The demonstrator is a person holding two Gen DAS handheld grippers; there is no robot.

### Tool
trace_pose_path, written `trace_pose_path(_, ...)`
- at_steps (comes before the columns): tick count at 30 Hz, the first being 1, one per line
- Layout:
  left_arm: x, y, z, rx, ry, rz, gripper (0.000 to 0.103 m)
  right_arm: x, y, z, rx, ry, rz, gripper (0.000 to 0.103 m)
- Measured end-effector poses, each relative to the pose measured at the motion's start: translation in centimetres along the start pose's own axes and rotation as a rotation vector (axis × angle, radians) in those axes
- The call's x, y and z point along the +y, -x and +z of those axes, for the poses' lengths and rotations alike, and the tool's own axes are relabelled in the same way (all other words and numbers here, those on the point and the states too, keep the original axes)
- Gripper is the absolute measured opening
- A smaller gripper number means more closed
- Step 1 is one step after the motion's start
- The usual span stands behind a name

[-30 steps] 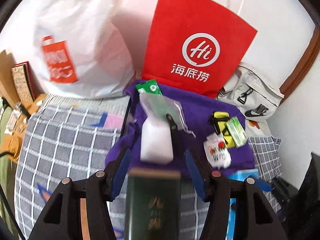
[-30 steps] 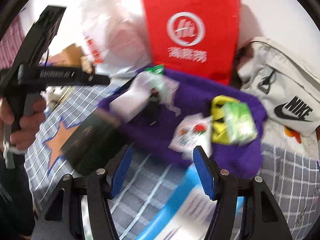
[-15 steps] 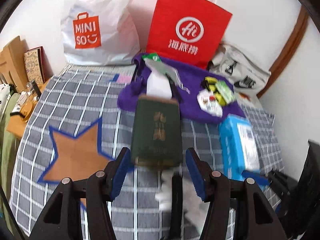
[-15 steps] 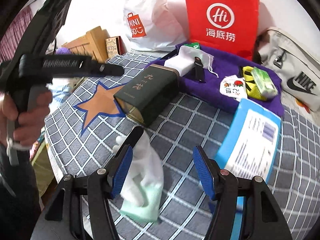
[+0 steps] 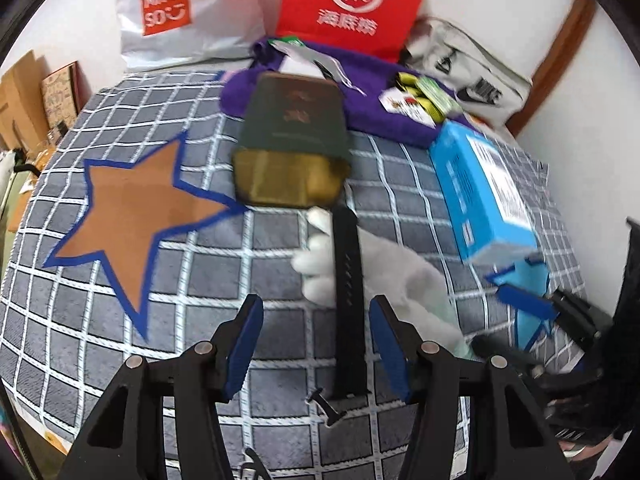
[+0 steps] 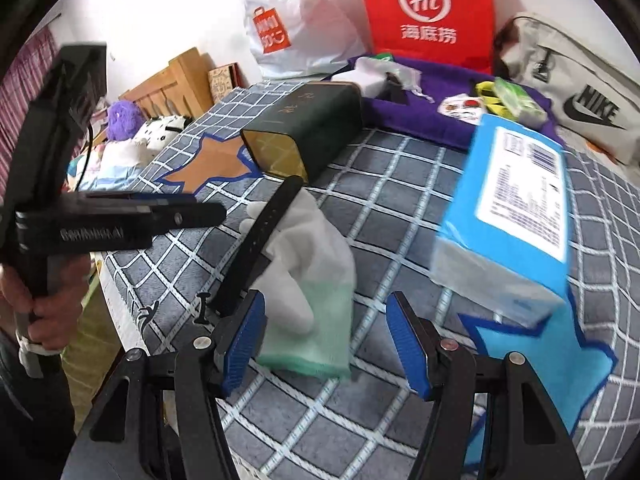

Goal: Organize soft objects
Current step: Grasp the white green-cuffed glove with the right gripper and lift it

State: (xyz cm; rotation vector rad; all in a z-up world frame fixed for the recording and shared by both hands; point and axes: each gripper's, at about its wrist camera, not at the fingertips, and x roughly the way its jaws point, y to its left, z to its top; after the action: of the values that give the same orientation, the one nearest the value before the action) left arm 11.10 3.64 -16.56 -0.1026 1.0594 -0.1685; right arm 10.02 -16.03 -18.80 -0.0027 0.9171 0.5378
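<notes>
Glove (image 6: 316, 264) count is one: white with a pale green cuff, lying flat on the grey checked blanket (image 5: 120, 340) in the middle of the bed, with one black strap (image 5: 348, 300) laid across its fingers. Going left to right in the left wrist view: one brown star (image 5: 132, 216) printed on the blanket, then one dark green tin (image 5: 294, 136) on its side with the gold end facing the camera, then the glove and strap just below it, then one blue box (image 5: 484, 196) at the right. Along the back wall, same order: one white shopping bag (image 5: 180, 12), one red paper bag (image 5: 352, 0), one grey sports bag (image 5: 468, 76). One purple towel (image 5: 376, 108) sits in front of them with a few small packets on it, too blurry to count properly.

Left gripper (image 5: 316, 348) hangs over the near end of the strap, jaws about halfway apart and closing, strap lying between them but the pads aren't on it. Right gripper (image 6: 324, 340) is roughly half open over the glove's green cuff, gripping nothing. A hand (image 6: 44, 300) holding the left tool shows at the left edge of the right wrist view.
</notes>
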Motion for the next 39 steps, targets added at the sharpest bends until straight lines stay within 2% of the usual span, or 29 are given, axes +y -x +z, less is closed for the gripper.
trace_pose_path(3, -0.6, -0.5, -0.7, 0.004, -0.021, 0.018, 0.047, -0.8, 0.9, -0.8, -0.026, -0.033, -0.006, 0.063)
trace_pose_path(4, -0.8, -0.8, -0.9, 0.010, -0.024, 0.017, 0.042, -1.0, 1.2, -1.2, -0.034, -0.035, -0.006, 0.063)
trace_pose_path(6, -1.0, -1.2, -1.3, 0.015, -0.029, 0.002, 0.038, -1.2, 1.7, -1.9, -0.047, -0.025, -0.008, 0.063)
trace_pose_path(15, -2.1, -3.0, -1.1, 0.039, -0.058, 0.068, 0.038, -2.4, 2.4, -3.2, -0.076, -0.042, -0.003, 0.063)
trace_pose_path(21, -3.2, -4.0, -0.5, 0.033, -0.078, 0.152, 0.038, -2.6, 1.9, -3.5, -0.068, -0.047, 0.009, 0.063)
trace_pose_path(23, -3.9, -4.1, -0.7, 0.015, -0.115, 0.204, 0.033, -2.5, 1.7, -3.5, -0.065, -0.042, 0.004, 0.063)
trace_pose_path(24, -4.0, -4.0, -0.8, 0.007, -0.130, 0.216, 0.025, -2.5, 1.5, -3.5, -0.063, -0.044, 0.005, 0.063)
trace_pose_path(25, -4.1, -3.9, -0.8, 0.009, -0.130, 0.202, 0.020, -2.6, 1.4, -3.5, -0.058, -0.047, 0.009, 0.063)
trace_pose_path(30, -3.3, -2.6, -1.0, -0.002, -0.100, 0.183, 0.020, -2.2, 0.7, -3.2, -0.038, -0.042, 0.012, 0.063)
trace_pose_path(34, -1.8, -0.9, -1.0, -0.021, -0.043, 0.118, 0.020, -1.2, 0.1, -2.4, -0.032, -0.022, 0.017, 0.063)
trace_pose_path(39, -0.1, 0.0, -0.7, -0.047, -0.012, 0.129, 0.020, 0.0, -1.1, -1.1, -0.015, -0.012, 0.042, 0.063)
